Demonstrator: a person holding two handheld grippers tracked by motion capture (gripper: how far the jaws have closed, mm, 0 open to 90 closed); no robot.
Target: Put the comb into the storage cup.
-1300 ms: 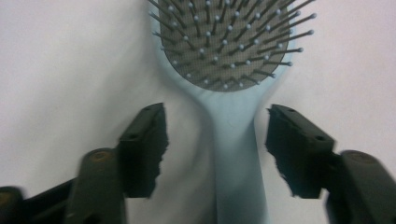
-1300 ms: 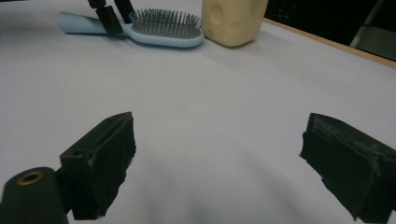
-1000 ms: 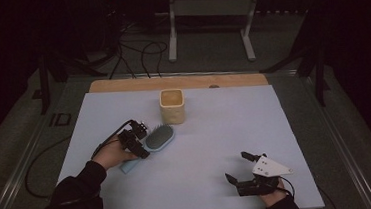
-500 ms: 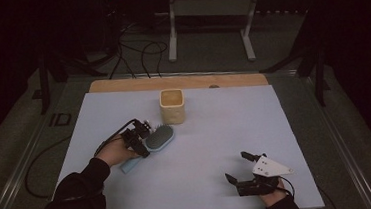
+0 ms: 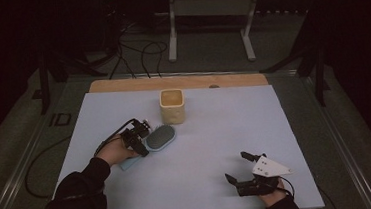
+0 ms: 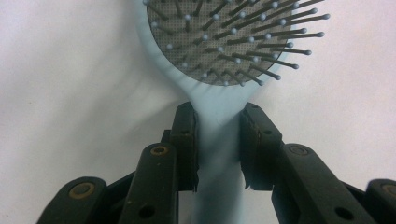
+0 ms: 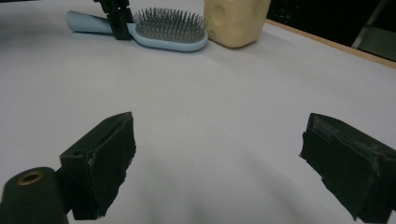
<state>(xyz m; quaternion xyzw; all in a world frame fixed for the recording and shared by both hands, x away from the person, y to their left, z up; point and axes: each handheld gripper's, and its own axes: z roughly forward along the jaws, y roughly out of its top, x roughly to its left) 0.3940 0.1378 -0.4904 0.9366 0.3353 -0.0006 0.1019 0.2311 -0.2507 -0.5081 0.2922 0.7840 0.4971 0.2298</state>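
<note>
A light blue hairbrush (image 5: 160,137) lies bristles up on the white table top, left of centre. My left gripper (image 5: 144,145) is shut on its handle just below the head. Its jaws have just been closing, and both pads now press the handle's (image 6: 219,140) sides, with the bristled head (image 6: 219,42) straight ahead. My right gripper (image 5: 236,166) rests low near the table's front right edge, open with nothing between its jaws (image 7: 219,140). It faces the hairbrush (image 7: 163,30) and the left gripper (image 7: 119,18) across the table.
A cream square cup (image 5: 172,105) stands just behind the brush head, also seen as the cream cup (image 7: 236,21) beside the bristles. A wooden strip (image 5: 121,84) runs along the table's far edge. Cables and a metal stand lie on the floor beyond.
The left gripper's jaws have drawn in on the brush handle. Both hands have stayed where they were, and the brush has not shifted.
</note>
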